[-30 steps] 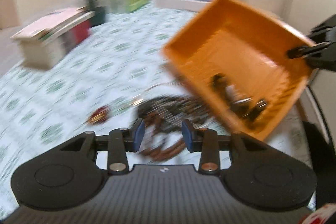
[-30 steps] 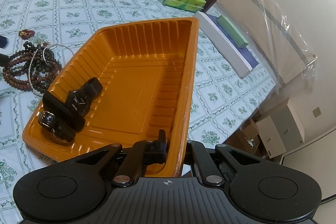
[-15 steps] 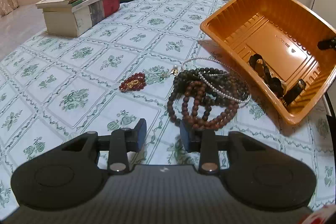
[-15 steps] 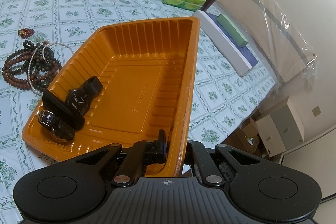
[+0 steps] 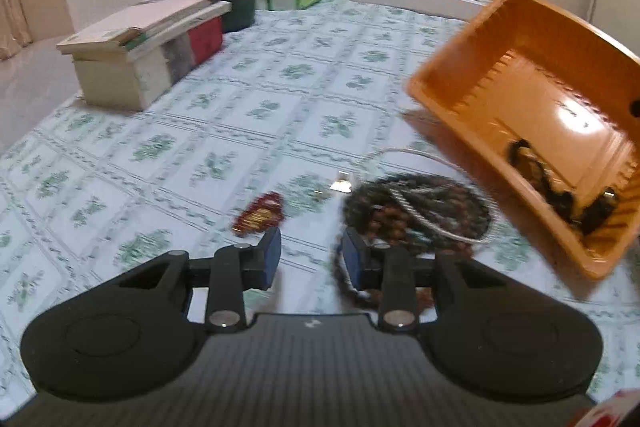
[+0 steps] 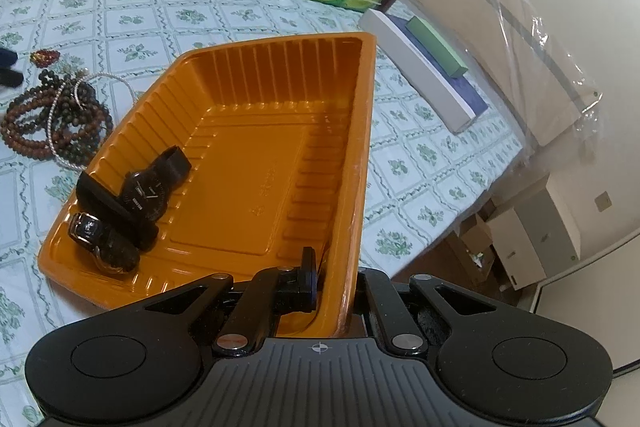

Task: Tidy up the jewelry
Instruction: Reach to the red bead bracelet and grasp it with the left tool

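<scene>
— Where does the right gripper (image 6: 334, 291) sit?

— Low at the near corner of the orange tray (image 6: 256, 131), reaching forward along the tray's right wall. Its jaws are clamped on that wall: one finger (image 6: 306, 277) shows inside the tray, the other is hidden behind the rim. The tray is tilted, its far left side dipping toward the floral tablecloth (image 6: 132, 15).

— And what lies in the tray?

— Two black watches (image 6: 132, 199), gathered in the lower left corner, touching each other.

— The left gripper (image 5: 312, 257)?

— It hovers low over the cloth, pointed forward, jaws apart with nothing between them. Just ahead of its right finger lies a heap of bead necklaces (image 5: 416, 215), brown and dark, with a silvery chain (image 5: 424, 215) looped over them. A small red beaded piece (image 5: 260, 213) lies beside the heap, just ahead of the left finger.

— How near is the tray to the heap?

— Just beside it; the left wrist view is too blurred to tell whether they touch.
</scene>
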Demonstrator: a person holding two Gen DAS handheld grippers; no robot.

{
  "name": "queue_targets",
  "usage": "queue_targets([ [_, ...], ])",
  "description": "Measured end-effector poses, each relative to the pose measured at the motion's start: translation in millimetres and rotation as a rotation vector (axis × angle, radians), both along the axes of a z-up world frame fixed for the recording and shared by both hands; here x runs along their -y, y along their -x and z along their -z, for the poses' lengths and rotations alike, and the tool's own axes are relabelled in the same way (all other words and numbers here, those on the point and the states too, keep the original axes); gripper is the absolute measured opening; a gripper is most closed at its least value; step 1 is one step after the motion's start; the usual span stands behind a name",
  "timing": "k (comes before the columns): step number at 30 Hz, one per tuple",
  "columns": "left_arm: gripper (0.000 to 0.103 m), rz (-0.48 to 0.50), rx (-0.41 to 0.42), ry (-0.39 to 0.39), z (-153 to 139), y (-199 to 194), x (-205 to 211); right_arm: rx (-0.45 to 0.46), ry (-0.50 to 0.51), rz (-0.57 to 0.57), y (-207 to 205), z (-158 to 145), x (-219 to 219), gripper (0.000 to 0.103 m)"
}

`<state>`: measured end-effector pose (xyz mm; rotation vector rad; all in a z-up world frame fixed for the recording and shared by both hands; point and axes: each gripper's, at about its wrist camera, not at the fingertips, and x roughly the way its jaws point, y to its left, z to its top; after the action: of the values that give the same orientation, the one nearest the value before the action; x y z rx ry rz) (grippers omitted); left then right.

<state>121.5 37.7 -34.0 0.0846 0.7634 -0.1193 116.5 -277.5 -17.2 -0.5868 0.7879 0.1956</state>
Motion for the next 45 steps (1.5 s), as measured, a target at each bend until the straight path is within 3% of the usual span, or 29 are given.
queue_targets([
  [6,0.031,-0.037,0.01,-0.059,10.6,-22.6,-22.0,-0.001,0.0,0.016,-0.4,3.5,6.8,0.004],
  [14,0.031,0.019,0.013,-0.029,29.7,-45.4,-32.9,-0.005,0.002,0.02,-3.3,2.9,7.0,0.004],
  [15,0.03,0.02,0.004,-0.019,29.2,-47.7,-34.3,-0.006,0.003,0.022,-3.8,3.2,7.2,0.004],
  [17,0.016,0.023,-0.017,0.002,27.4,-50.4,-36.4,-0.007,0.004,0.024,-4.3,3.7,7.1,0.004],
  [23,0.003,0.056,-0.045,-0.026,21.1,-38.3,-30.8,-0.004,0.007,0.021,-4.5,3.2,6.9,0.004],
  [36,0.003,0.044,-0.024,-0.012,10.1,28.1,-26.6,0.01,0.008,0.022,-0.8,2.8,4.2,0.004],
  [38,0.008,0.052,-0.02,-0.047,14.9,34.0,-23.6,0.013,0.009,0.02,-0.9,2.6,3.6,0.004],
  [41,0.024,0.056,-0.021,-0.089,24.1,38.5,-20.7,0.015,0.011,0.017,-0.2,2.2,3.3,0.004],
  [45,0.025,0.042,-0.012,-0.091,27.6,37.4,-20.4,0.019,0.009,0.014,2.0,1.9,2.8,0.004],
])
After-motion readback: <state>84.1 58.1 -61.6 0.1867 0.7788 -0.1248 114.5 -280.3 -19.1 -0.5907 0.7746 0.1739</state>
